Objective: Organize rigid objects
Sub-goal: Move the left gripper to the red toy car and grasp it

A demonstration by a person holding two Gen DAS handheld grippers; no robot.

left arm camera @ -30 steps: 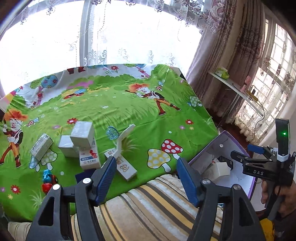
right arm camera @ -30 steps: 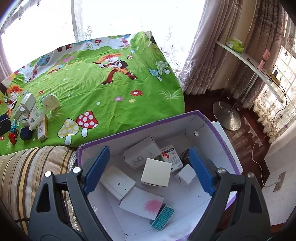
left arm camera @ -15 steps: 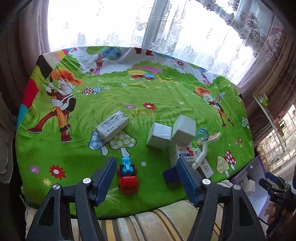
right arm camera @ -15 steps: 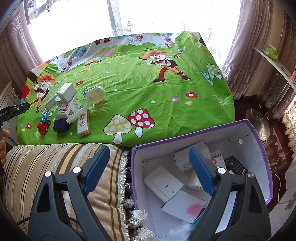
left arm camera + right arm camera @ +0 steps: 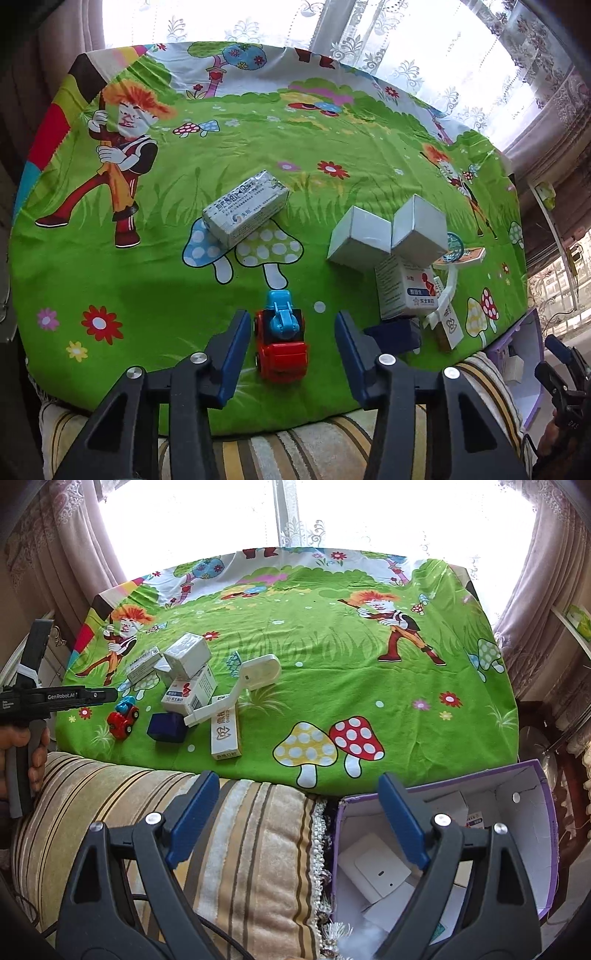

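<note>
left wrist view: looked down on a bright green cartoon cloth covering the table, with a striped cushion along the near edge.
storage box: a purple-edged box sat off the cloth's right corner in the right wrist view, with several white cartons already inside.
carton pile: white boxes leaned on each other to the right of the toy, above a dark blue block.
lone carton: a long medicine box lay by itself, further up the cloth.
left gripper: the left gripper pointed down at a small red and blue toy truck. its jaws were closing with the truck between them, the left pad nearly touching, the right pad apart from it.
right gripper: the right gripper hung wide and empty, over the cushion and the box's edge.
risk: the truck stood on wheels, so a pad meeting one side first would likely roll or skew it out of the grip.
second risk: the right finger sat just beside the blue block and could nudge it.
</note>
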